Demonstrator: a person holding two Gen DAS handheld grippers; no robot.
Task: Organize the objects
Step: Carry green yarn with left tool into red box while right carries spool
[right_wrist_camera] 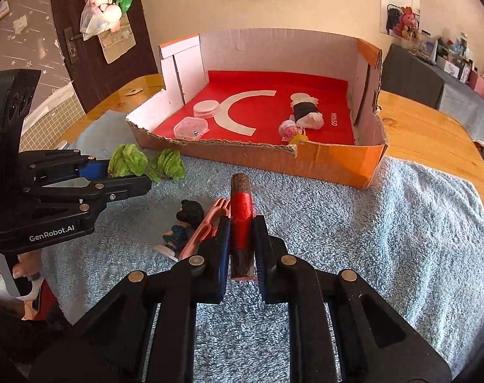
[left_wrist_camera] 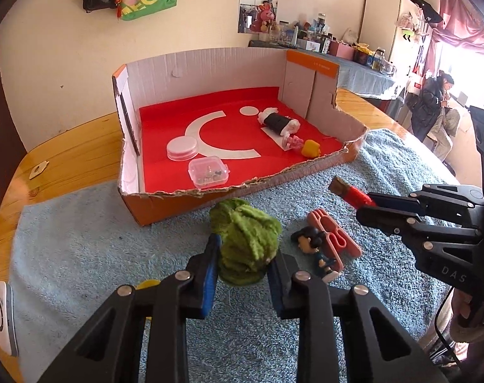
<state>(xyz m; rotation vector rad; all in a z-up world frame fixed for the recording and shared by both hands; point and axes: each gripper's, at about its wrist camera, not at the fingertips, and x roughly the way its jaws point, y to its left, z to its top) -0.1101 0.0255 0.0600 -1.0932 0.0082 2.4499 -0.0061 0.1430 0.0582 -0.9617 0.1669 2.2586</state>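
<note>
Hidden: contents of clear plastic case (left_wrist_camera: 209, 171) too small to make out; figurine (right_wrist_camera: 182, 223) partly covered by pink clip (left_wrist_camera: 333, 237) in right wrist view.
L gripper (left_wrist_camera: 242, 274): jaws closed on green yarn bundle (left_wrist_camera: 245, 239), above blue towel (left_wrist_camera: 82, 249), near front wall of cardboard box (right_wrist_camera: 337, 162).
R gripper (right_wrist_camera: 242, 249): narrow, clamping red thread spool (right_wrist_camera: 241, 210).
Spool axis: lengthwise along fingers, far end toward box; brown core ends stick out both sides of red winding.
Box interior: round white lid (left_wrist_camera: 181, 148), rolled black-white item (left_wrist_camera: 277, 121), on red liner.
</note>
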